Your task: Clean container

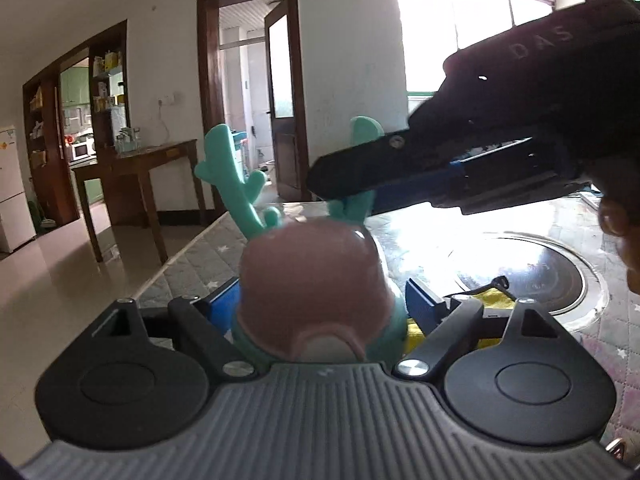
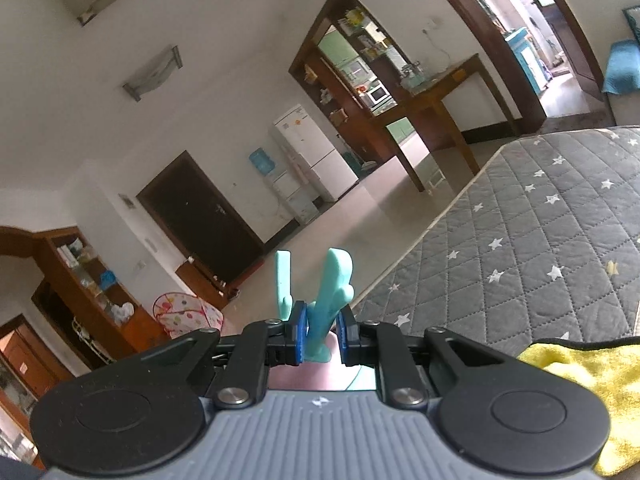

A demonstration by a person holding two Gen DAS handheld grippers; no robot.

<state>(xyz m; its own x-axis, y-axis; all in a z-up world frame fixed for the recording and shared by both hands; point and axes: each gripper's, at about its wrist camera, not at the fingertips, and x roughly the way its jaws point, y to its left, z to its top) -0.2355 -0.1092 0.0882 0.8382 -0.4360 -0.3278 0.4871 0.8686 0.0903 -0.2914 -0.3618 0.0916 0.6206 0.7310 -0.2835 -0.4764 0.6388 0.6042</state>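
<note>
A pink container (image 1: 308, 280) with teal antlers (image 1: 230, 178) is held low in the centre of the left wrist view, between the blue pads of the left hand-held gripper (image 1: 320, 304), which is clamped on its body above a star-patterned table (image 1: 192, 264). From the upper right of that view, the right hand-held gripper (image 1: 344, 172) reaches to the far antler; in the right wrist view it (image 2: 320, 340) is clenched on one thin antler (image 2: 332, 296). A yellow cloth (image 2: 576, 392) lies at the lower right. The antler looks slender and could bend or snap if it is twisted or pulled hard. The rounded body could be squeezed out of the left grip and dropped onto the table.
</note>
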